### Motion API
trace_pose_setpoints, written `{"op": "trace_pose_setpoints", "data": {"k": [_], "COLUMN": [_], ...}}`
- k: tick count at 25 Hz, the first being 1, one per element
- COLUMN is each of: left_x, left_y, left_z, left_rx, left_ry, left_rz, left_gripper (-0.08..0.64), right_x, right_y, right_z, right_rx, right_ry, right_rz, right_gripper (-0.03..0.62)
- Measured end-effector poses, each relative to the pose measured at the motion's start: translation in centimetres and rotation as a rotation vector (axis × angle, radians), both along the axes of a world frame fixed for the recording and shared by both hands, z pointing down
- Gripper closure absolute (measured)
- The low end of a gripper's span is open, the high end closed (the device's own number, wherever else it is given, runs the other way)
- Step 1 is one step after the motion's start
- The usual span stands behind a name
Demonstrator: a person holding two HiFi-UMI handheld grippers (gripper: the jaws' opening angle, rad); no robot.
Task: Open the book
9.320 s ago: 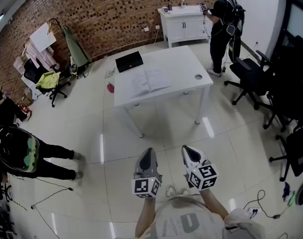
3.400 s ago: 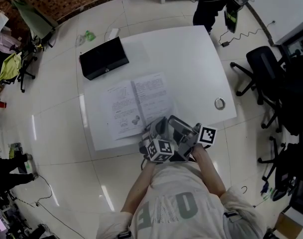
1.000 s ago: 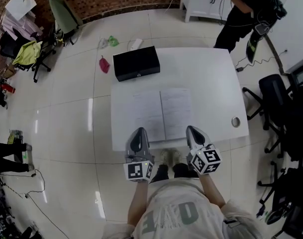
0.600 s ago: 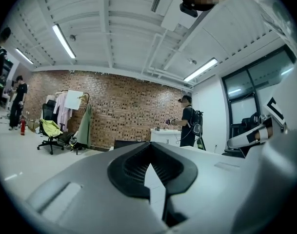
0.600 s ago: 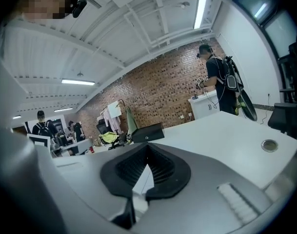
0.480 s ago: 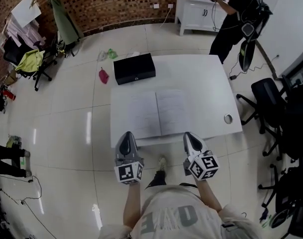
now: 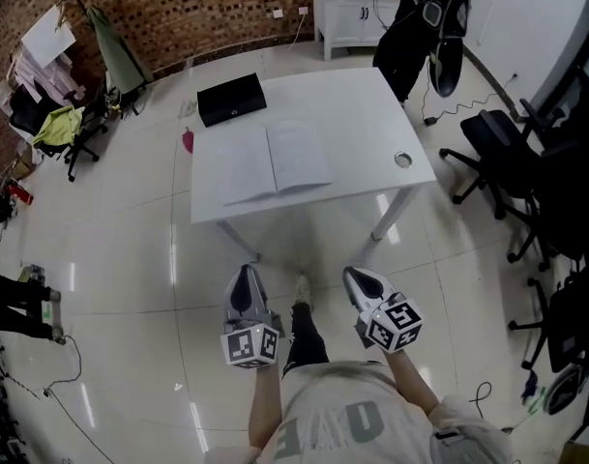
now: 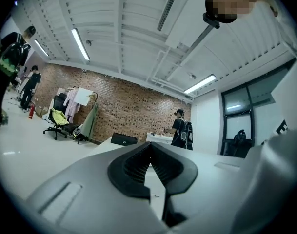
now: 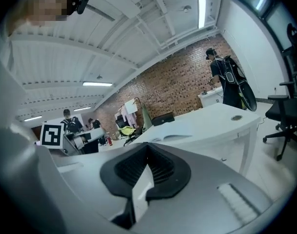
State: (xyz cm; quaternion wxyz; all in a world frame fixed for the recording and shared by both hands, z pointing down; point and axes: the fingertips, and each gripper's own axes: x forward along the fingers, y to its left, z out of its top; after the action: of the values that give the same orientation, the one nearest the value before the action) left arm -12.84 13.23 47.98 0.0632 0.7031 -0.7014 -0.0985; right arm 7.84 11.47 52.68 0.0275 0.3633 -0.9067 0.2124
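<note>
The book lies open and flat on the white table, pages up; in the right gripper view the book shows as a low open spread on the tabletop. My left gripper and right gripper hang over the floor well short of the table's near edge, side by side. Both are shut with nothing between the jaws, as the left gripper and right gripper show in their own views.
A black case sits on the table's far left corner and a small round ring near its right edge. Black office chairs stand to the right. A person stands by a white cabinet behind the table.
Both grippers and the person holding them have backed away from the table; the table and open book now lie farther off, with bare floor between.
</note>
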Motion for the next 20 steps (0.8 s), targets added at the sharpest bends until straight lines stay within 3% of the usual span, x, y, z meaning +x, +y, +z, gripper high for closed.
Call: {"op": "trace_pose_setpoints", "data": {"k": [3, 6, 13, 20], "left_x": [4.8, 7.1, 10.4, 12.5], "left_y": [6.6, 11.5, 17.3, 19.2], "left_z": [0.2, -0.7, -3.2, -5.2], "left_rx": [-0.006, -0.001, 0.045, 0.072], "left_ry": [-0.011, -0.024, -0.032, -0.070], "left_rz": [0.036, 0.046, 0.112, 0.149], "left_gripper": [0.545, 0.545, 0.545, 0.545], "right_x": [2.1, 2.8, 2.9, 6.3], "right_y": [6.7, 11.4, 17.7, 19.8], "right_z": [-0.4, -2.0, -5.3, -5.2], "right_rx": [0.017, 0.049, 0.102, 0.095], "right_ry": [0.017, 0.012, -0.079, 0.019], "right_rz": [-0.047, -0.076, -0.115, 0.026], "right_gripper": [0.588, 0.588, 0.588, 0.589]}}
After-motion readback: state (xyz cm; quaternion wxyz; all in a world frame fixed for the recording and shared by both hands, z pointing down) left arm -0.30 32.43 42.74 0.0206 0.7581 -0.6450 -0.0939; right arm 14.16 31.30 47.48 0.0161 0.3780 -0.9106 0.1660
